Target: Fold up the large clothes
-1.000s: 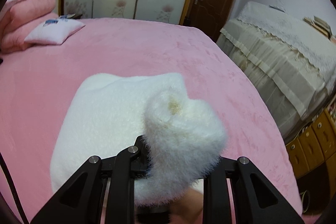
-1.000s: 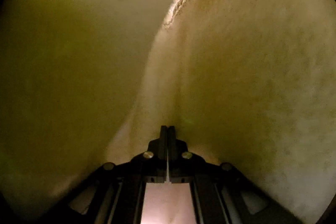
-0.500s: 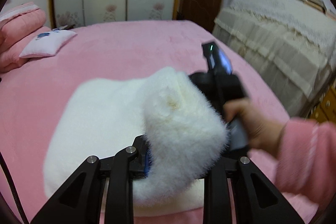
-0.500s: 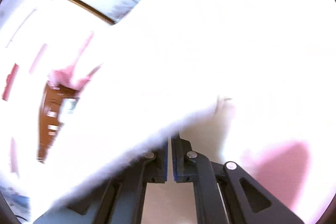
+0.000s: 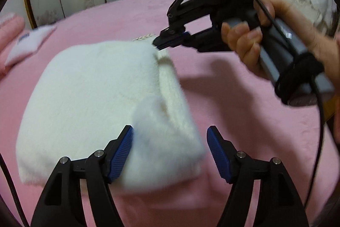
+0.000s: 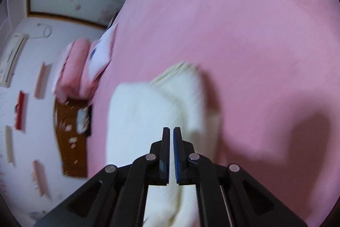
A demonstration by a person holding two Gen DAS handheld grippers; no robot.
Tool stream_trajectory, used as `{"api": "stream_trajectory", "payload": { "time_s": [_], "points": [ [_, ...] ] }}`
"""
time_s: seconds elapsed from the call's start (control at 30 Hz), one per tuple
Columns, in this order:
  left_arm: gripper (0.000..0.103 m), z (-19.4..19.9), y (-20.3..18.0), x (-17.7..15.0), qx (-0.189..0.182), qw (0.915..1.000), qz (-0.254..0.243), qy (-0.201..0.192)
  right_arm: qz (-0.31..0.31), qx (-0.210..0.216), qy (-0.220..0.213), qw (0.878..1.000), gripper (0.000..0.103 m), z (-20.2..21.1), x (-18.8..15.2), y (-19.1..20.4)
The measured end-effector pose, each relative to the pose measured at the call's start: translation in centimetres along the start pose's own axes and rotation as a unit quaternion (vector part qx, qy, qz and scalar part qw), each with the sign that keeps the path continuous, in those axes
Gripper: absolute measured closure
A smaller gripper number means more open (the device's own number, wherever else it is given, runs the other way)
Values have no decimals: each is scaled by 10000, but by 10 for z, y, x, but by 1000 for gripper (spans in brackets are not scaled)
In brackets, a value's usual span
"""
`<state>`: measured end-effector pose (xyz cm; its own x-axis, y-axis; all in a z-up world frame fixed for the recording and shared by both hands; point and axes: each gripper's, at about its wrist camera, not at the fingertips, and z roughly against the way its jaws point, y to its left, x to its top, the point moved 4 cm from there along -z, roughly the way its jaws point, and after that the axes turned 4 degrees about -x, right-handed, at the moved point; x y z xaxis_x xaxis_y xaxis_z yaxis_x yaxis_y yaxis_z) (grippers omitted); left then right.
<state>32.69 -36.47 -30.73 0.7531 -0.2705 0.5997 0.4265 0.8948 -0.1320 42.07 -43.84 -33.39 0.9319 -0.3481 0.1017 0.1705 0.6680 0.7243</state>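
A big bed with a soft pink blanket (image 5: 223, 99) fills both views. On it lies a fluffy white garment, folded into a thick square (image 5: 91, 95), in the middle of the left view. The left claw (image 5: 170, 154) is at 6 o'clock, its blue pads opening, with the garment's near corner between them but not pinched. The right claw (image 5: 163, 44), held in a hand (image 5: 250, 39), is at 1 o'clock, pressed together; it may be touching the garment's far corner, but blur hides that.
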Motion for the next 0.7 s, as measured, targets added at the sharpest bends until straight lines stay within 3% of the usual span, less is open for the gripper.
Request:
{"api": "stream_trajectory", "payload": {
  "time_s": [0.07,0.13,0.17,0.3,0.37,0.47,0.57,0.63,0.67,0.7],
  "points": [
    [34,13,8,2,-122,9995,249,147,-24,25,202,9998,93,-10,-3,10],
    [26,29,19,7,-190,9983,460,288,3,-198,390,9990,67,-11,-14,11],
    [22,36,26,9,-133,9979,543,311,52,-296,437,9986,63,-9,-16,9],
    [21,45,55,17,124,9927,1003,652,513,-1041,454,9922,48,-12,-20,15],
    [21,48,73,21,159,9876,1371,743,710,-1315,545,9873,47,-19,-20,18],
    [21,43,100,26,297,9761,1806,1174,969,-1619,576,9804,47,-27,-24,26],
    [21,33,114,28,372,9688,1896,1553,1113,-1582,642,9790,48,-35,-32,34],
    [21,28,119,34,427,9677,1835,1675,1218,-1570,679,9777,71,-38,-37,36],
    [20,26,117,36,446,9677,1791,1719,1252,-1556,611,9780,75,-37,-39,36],
    [20,24,116,38,445,9680,1739,1752,1271,-1487,526,9793,87,-31,-42,34]
  ]
}}
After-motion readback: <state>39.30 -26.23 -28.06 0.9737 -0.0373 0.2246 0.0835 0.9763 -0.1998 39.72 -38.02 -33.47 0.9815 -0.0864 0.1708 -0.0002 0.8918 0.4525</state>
